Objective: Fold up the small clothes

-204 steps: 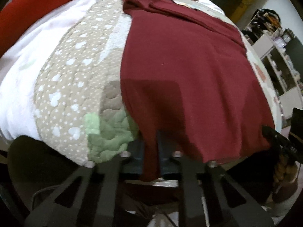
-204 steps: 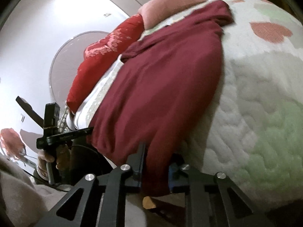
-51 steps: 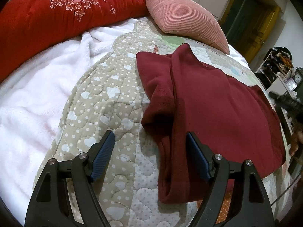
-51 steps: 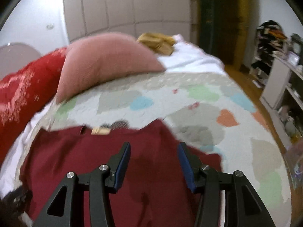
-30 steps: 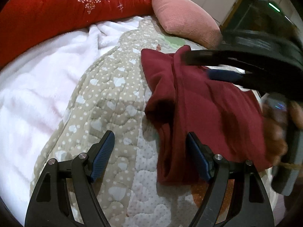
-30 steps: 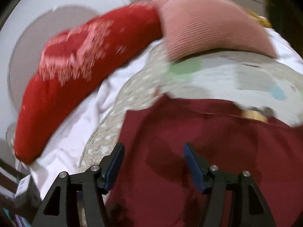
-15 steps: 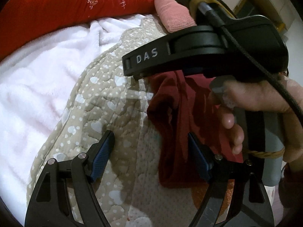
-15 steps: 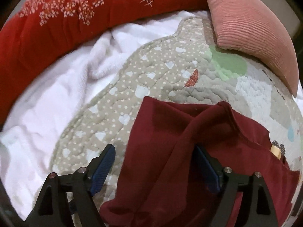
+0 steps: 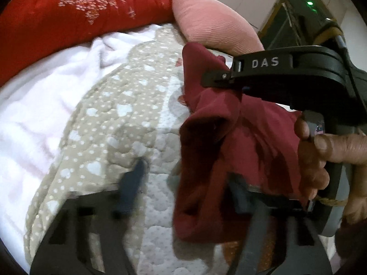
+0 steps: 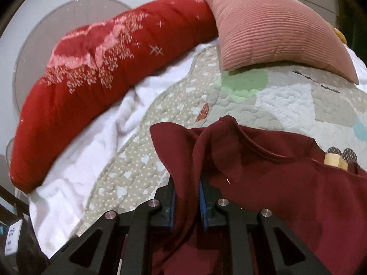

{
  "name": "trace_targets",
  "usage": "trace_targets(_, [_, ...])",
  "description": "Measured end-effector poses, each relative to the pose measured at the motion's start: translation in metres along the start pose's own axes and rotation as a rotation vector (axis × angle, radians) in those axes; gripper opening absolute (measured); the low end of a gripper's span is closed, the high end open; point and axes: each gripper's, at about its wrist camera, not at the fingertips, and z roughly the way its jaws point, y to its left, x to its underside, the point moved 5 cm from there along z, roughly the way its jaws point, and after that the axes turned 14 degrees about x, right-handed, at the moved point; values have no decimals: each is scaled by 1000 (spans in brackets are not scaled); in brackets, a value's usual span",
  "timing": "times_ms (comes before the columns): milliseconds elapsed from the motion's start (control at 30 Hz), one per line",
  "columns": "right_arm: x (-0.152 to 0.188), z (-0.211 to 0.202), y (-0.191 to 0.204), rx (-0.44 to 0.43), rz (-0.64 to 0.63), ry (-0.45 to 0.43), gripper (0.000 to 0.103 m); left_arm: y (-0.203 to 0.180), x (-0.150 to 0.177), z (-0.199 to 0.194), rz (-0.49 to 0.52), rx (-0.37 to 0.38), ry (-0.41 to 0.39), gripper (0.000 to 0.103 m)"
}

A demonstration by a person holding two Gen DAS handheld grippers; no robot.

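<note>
A dark red garment point(image 9: 220, 142) lies folded on the patchwork quilt point(image 9: 110, 123). My right gripper point(image 10: 187, 204) is shut on a fold of the garment's left edge point(image 10: 263, 178) and lifts it off the quilt. It also shows in the left wrist view point(image 9: 220, 80), held by a hand, pinching the raised cloth. My left gripper point(image 9: 183, 188) is open, blurred by motion. Its left finger point(image 9: 130, 183) is over bare quilt and its right finger point(image 9: 238, 197) is behind the garment's lower left edge.
A long red bolster point(image 10: 96, 73) and a pink ribbed pillow point(image 10: 270, 29) lie at the head of the bed. A white fleece blanket point(image 9: 34, 119) covers the left side. A small tan label point(image 10: 332, 160) shows at the garment's neck.
My right gripper has closed on the garment's left fold and raised it. My left gripper has narrowed somewhat and moved in toward the garment's lower left edge.
</note>
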Motion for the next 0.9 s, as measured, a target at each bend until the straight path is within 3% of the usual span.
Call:
trace_targets(33, [1, -4, -1, -9, 9, -8, 15, -2, 0, 0, 3, 17, 3, 43])
trace_targets(67, [1, -9, -3, -19, 21, -18, 15, -4, -1, 1, 3, 39, 12, 27])
trace_targets(167, [5, -27, -7, -40, 40, -41, 14, -16, -2, -2, 22, 42, 14, 18])
trace_targets(433, [9, -80, -47, -77, 88, -135, 13, -85, -6, -19, 132, 103, 4, 16])
trace_targets(500, [11, -96, -63, -69, 99, -157, 13, -111, -6, -16, 152, 149, 17, 16])
trace_targets(700, [30, -143, -130, -6, 160, -208, 12, -189, 3, 11, 283, 200, 73, 16])
trace_targets(900, [57, -166, -200, 61, 247, -231, 11, -245, 20, 56, 343, 245, 159, 16])
